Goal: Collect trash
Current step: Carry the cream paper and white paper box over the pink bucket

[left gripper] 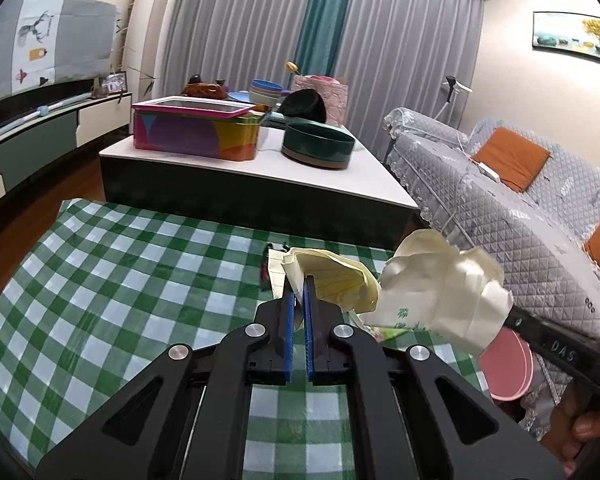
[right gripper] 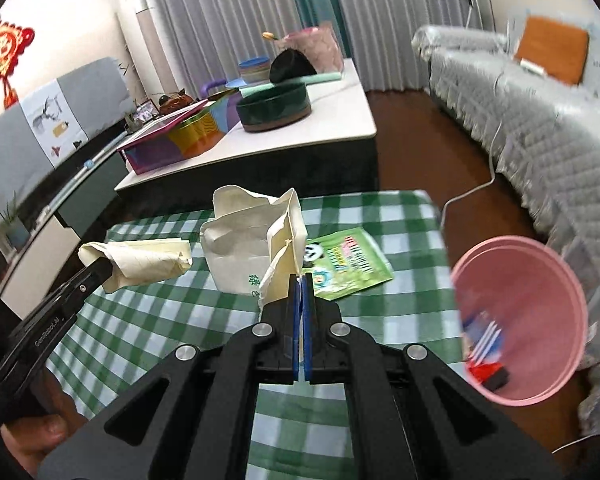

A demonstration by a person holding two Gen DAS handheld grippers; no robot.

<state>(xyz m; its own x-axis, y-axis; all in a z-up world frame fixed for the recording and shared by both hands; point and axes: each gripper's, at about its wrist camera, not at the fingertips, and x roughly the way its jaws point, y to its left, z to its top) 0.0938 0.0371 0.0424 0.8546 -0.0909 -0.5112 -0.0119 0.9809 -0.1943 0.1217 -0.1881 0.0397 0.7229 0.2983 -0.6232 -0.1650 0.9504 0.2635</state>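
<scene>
Blue fingers [right gripper: 301, 280] pinching cream paper [right gripper: 255, 240]

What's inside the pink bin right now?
In the pink bin, low against its near wall, lie a blue-and-white wrapper, something red and a dark piece. The picture is blurred; the near rim hides whatever lies below them.

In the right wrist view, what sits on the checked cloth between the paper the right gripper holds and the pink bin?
A green panda-print packet lies flat on the checked cloth, between the crumpled paper clamped in the right gripper and the pink bin. The right wrist view shows it.
</scene>
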